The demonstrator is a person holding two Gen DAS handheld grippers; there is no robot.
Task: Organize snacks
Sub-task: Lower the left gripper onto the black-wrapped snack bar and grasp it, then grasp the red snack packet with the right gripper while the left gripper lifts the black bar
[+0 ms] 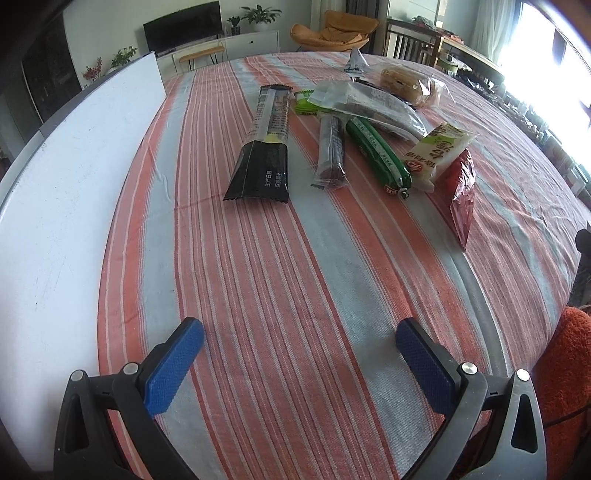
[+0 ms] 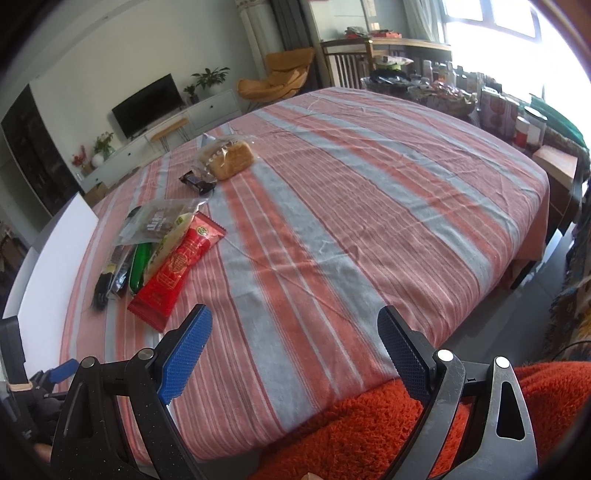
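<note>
Left gripper jaws wide, empty, low over striped cloth; long black foil snack packet well ahead, long axis pointing away

Bright window glare at right; fisheye-bent edges.

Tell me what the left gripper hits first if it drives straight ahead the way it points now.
Probably the long black snack packet. The open left gripper has only bare striped red-and-grey tablecloth ahead until that packet's crimped near end. Depth is unclear, and the packet lies slightly left of centre.
</note>
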